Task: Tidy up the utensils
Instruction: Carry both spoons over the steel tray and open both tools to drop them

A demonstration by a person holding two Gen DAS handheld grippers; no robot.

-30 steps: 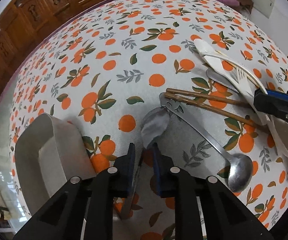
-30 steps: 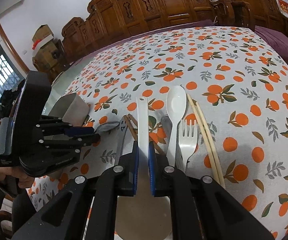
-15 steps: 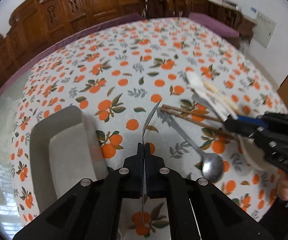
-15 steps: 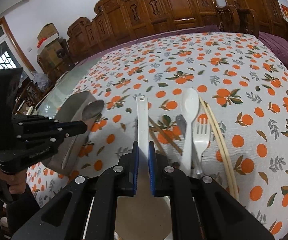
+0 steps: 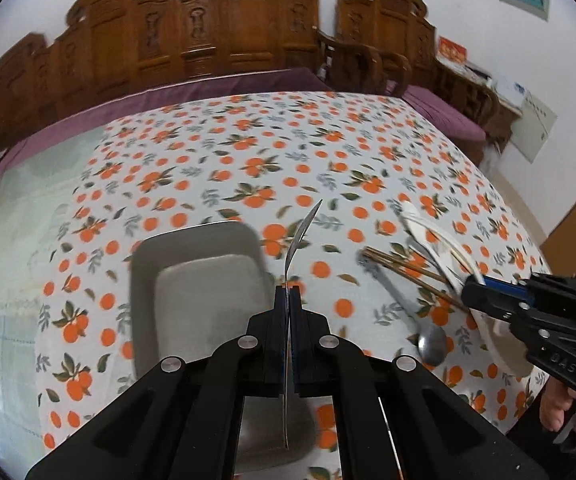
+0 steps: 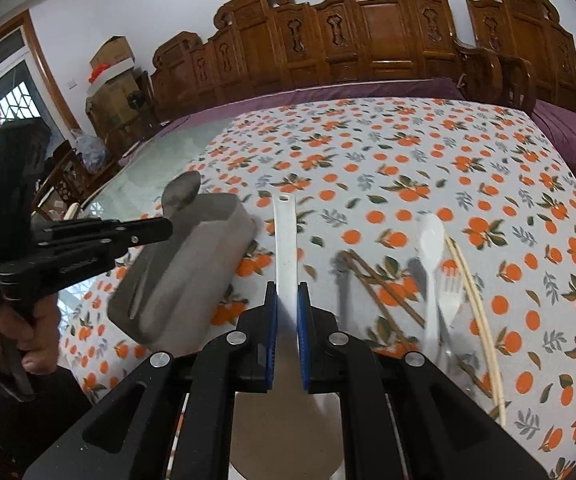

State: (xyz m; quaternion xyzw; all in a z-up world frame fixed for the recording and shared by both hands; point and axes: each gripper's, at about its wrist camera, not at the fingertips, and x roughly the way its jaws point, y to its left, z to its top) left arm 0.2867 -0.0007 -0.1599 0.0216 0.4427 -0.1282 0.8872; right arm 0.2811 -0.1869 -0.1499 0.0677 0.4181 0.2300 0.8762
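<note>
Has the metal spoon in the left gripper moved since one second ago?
Yes. The metal spoon was lifted off the tablecloth toward the grey tray.

Left gripper clamping a metal spoon edge-on, hovering above a grey rectangular tray, orange-print tablecloth spreading beneath, right gripper gripping a white ladle.

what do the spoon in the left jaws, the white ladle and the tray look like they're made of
Spoon: metal, likely stainless steel; thin, grey, dull sheen on the bowl.
Ladle: probably plastic, possibly melamine; flat opaque white handle, matte, with a hanging hole at its tip.
Tray: unclear; smooth matte grey with rounded corners and thick walls, so plastic or ceramic rather than metal.
</note>
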